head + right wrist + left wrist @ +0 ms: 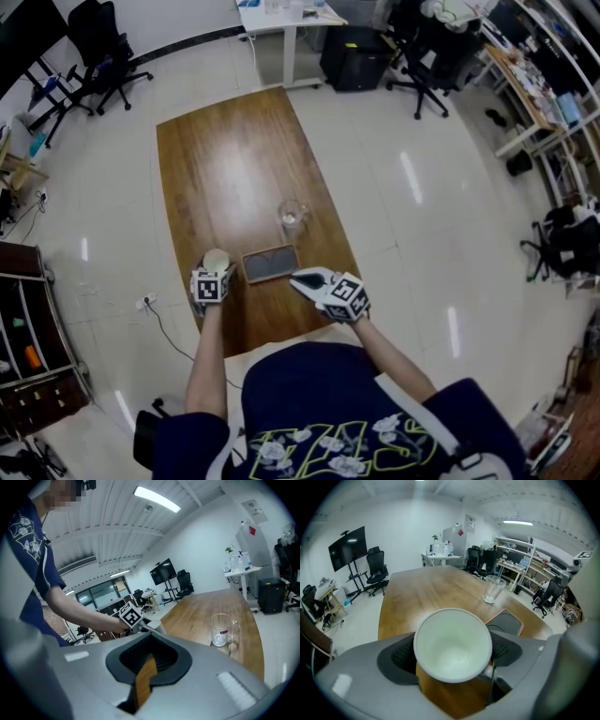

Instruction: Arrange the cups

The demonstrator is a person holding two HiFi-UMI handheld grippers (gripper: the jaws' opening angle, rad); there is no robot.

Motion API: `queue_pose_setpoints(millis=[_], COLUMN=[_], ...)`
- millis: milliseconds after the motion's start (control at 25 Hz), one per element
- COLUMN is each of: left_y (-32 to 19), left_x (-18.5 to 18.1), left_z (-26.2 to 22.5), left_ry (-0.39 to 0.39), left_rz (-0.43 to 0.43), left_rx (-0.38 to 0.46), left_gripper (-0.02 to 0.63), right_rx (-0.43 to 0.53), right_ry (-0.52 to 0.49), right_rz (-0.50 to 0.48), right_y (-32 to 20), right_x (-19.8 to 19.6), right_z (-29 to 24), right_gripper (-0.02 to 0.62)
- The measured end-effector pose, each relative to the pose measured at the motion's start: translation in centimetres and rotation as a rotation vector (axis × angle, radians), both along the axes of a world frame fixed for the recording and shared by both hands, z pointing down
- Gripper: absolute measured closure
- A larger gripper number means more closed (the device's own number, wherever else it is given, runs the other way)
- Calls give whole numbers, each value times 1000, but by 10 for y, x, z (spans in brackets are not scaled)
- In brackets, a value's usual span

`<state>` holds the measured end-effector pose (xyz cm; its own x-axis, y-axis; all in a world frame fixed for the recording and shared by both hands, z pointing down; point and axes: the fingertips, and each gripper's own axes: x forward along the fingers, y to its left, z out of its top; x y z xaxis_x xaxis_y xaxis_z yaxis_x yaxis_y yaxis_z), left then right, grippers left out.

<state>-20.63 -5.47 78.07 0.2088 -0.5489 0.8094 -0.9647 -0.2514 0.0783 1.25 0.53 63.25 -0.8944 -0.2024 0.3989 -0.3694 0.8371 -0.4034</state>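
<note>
Right gripper view: glass mug (pixel 220 623), small red label (pixel 223 631) unreadable.

My left gripper (pixel 216 267) tips steeply down, jaws wide, pads against the cup (pixel 453 645). My right gripper (pixel 300 278) points nearly level, jaws closed, empty.

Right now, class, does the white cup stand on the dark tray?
No, the white cup stands on the wooden table, beside the dark tray.
</note>
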Motion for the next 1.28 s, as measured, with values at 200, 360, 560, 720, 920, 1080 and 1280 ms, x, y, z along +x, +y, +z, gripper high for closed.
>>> queue_pose_setpoints(millis=[200,360,560,720,920,1080,1280], left_y=[0,-3,6,4,7,9,6], left_x=[76,117,125,123,123,121,124], left_z=[-34,-23,2,-2,-1,-4,-4], left_ry=[50,18,-30,-35,-59,-82,-100], left_rz=[211,325,366,355,371,377,432], left_rx=[29,13,-34,7,-24,-10,19], left_gripper=[165,166,164,163,164,164,161], right_rx=[-22,-23,-16,0,-20,-18,-17], right_ry=[17,10,4,13,15,7,6], right_rz=[5,3,12,-2,4,-9,-6], right_y=[3,2,-1,3,9,11,9], right_x=[0,-4,-3,6,6,3,5], right_z=[4,4,-4,13,10,8,10], right_gripper=[600,601,601,601,600,600,600])
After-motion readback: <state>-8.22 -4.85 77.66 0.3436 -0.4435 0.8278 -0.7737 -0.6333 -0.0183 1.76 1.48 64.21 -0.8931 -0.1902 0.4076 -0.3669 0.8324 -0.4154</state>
